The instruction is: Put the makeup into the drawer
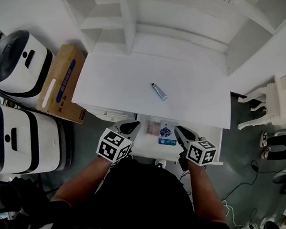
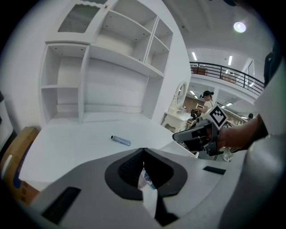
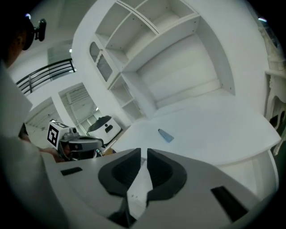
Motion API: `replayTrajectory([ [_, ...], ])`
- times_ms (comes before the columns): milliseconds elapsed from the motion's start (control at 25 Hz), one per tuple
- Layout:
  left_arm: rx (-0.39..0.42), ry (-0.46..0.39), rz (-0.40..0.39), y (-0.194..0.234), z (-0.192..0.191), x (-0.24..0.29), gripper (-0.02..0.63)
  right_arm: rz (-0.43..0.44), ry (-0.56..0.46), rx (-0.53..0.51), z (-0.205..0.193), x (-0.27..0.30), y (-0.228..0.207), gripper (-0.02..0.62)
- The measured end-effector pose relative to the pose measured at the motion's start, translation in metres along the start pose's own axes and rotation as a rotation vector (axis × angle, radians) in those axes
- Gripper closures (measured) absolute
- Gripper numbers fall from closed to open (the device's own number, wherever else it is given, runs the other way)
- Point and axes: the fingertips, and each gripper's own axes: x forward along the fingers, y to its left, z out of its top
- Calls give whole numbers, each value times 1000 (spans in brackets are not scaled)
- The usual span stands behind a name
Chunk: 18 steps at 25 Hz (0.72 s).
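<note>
Plainly: tube on the table, drawer open

The tube (image 1: 159, 92) lies flat on the white table (image 1: 111, 83), alone near its middle. In the head view its length runs from 10 to 4 o'clock. It is well apart from both grippers and touches neither.

Under the table's near edge, at 6 o'clock of the tube, the drawer (image 1: 145, 146) stands pulled out. A blue-and-white box (image 1: 167, 134) lies inside it near the middle. A paler flat thing sits just beside the box at 9 o'clock, too blurred to name.

In the head view the left gripper (image 1: 131, 127) shows over the drawer's left part and the right gripper (image 1: 180, 131) over its right part. Both point toward 12 o'clock, with the box between them. The left jaws are pressed together at the tips and pinch nothing. Behind the tips, a bit of white and blue shows through the slit. The right jaws stand a narrow slit apart, with nothing between them.

At 12 o'clock of the table rise white shelves (image 1: 141, 31). At 9 o'clock of the table a cardboard box (image 1: 63, 81) stands on the floor. Beyond it is a white-and-black machine (image 1: 17, 64), with a second machine (image 1: 15, 139) at its 6 o'clock.
</note>
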Motion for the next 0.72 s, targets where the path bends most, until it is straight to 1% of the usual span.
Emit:
replayTrajectory([
  [80, 12, -14, -22, -5, 7, -2, 595, 26, -67, -45, 17, -7, 17, 546],
  [160, 21, -27, -43, -11, 13, -3, 595, 39, -101, -111, 28, -12, 32, 555],
  [280, 29, -43, -61, -17, 21, -3, 595, 49, -100, -201, 29, -12, 48, 563],
  [400, 50, -42, -62, -18, 23, -3, 595, 42, -73, -253, 18, -7, 54, 566],
  [560, 60, -34, -58, -17, 20, -6, 595, 20, -56, -255, 6, -7, 53, 566],
  [720, 65, -27, -48, -13, 17, -8, 595, 22, -52, -238, 3, -7, 50, 566],
])
